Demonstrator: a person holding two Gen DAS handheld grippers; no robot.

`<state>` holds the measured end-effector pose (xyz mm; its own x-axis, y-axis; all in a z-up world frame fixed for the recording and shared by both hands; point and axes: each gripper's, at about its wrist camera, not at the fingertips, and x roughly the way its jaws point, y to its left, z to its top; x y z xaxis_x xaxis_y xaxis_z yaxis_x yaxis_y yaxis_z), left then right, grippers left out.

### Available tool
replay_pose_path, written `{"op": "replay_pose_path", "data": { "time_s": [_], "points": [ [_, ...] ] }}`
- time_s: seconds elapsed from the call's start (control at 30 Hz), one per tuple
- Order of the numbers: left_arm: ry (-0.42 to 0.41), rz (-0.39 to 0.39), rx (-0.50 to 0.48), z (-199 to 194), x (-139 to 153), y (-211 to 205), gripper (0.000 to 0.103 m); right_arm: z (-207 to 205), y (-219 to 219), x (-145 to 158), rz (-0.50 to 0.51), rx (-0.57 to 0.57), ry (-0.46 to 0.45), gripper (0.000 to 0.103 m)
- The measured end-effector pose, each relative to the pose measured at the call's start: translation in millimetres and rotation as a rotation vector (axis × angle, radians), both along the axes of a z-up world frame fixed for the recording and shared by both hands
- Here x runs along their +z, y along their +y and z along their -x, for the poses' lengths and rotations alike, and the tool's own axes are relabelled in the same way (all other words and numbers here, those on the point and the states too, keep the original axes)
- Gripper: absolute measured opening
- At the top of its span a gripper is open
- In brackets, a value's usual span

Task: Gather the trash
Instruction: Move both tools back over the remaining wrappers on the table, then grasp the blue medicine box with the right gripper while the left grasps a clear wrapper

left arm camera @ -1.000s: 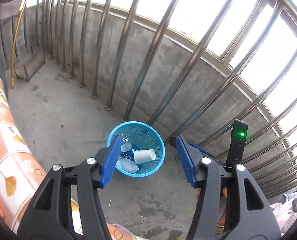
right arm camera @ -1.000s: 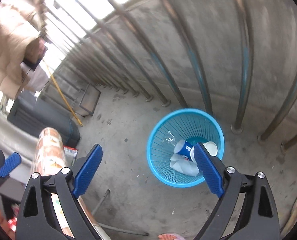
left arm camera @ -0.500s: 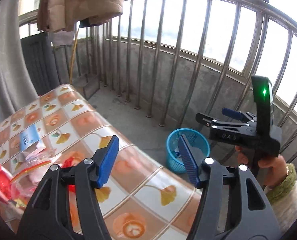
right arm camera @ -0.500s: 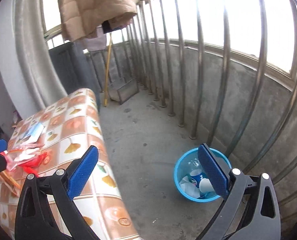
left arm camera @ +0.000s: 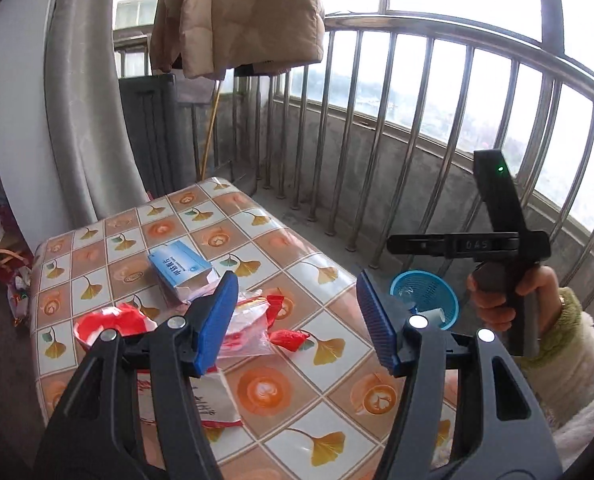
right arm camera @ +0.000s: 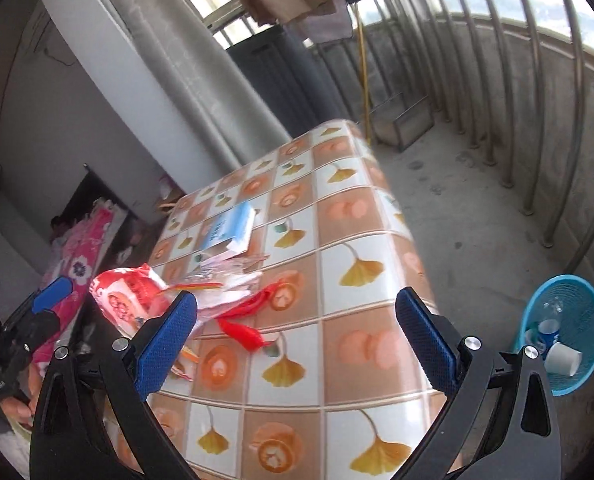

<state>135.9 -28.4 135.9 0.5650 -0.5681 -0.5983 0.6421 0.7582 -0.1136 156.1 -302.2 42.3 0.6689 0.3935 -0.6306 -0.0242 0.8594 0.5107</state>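
Balcony table (left arm camera: 257, 364), formerly edge-on beside the bin (right arm camera: 577, 312), now fills both views: one blue carton (left arm camera: 179, 270), several wrappers (left arm camera: 249, 326). Left gripper (left arm camera: 297, 320) and right gripper (right arm camera: 297, 340) both gape empty.

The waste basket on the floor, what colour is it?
Light blue mesh waste basket; the right wrist view shows it best.

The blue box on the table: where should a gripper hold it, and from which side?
Grip the blue box across its narrow width, coming from above. It lies flat on the table, its torn end toward the wrappers, so the intact far half should hold best.
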Motion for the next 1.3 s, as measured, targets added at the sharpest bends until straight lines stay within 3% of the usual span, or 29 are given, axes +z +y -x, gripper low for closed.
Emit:
{"op": "replay_pose_path", "data": {
  "time_s": [0.13, 0.2, 0.3, 0.43, 0.53, 0.67, 0.73, 0.87, 1.1, 1.3],
  "points": [
    [0.224, -0.077, -0.121, -58, 12, 7, 0.061, -52, 26, -12, -0.174, 0.131, 0.122, 0.097],
    [0.229, -0.160, -0.174, -80, 12, -1, 0.061, -75, 33, -24, -0.251, 0.155, 0.184, 0.096],
    [0.258, -0.346, -0.258, -107, -6, -23, 0.061, -114, 44, -41, -0.302, 0.175, 0.266, 0.090],
    [0.313, -0.546, -0.382, -115, -43, -53, 0.061, -163, 55, -63, -0.339, 0.195, 0.377, 0.087],
    [0.333, -0.682, -0.409, -114, -69, -64, 0.061, -198, 71, -75, -0.327, 0.231, 0.439, 0.087],
    [0.345, -0.745, -0.427, -114, -84, -68, 0.061, -229, 94, -84, -0.274, 0.286, 0.479, 0.087],
    [0.344, -0.758, -0.406, -119, -88, -68, 0.061, -237, 106, -88, -0.241, 0.311, 0.499, 0.081],
    [0.336, -0.795, -0.376, -124, -95, -70, 0.055, -253, 121, -99, -0.238, 0.353, 0.527, 0.081],
    [0.317, -0.902, -0.389, -117, -115, -77, 0.054, -279, 145, -122, -0.245, 0.388, 0.584, 0.081],
    [0.292, -0.932, -0.346, -119, -120, -79, 0.031, -285, 158, -132, -0.255, 0.433, 0.593, 0.080]
  ]
}}
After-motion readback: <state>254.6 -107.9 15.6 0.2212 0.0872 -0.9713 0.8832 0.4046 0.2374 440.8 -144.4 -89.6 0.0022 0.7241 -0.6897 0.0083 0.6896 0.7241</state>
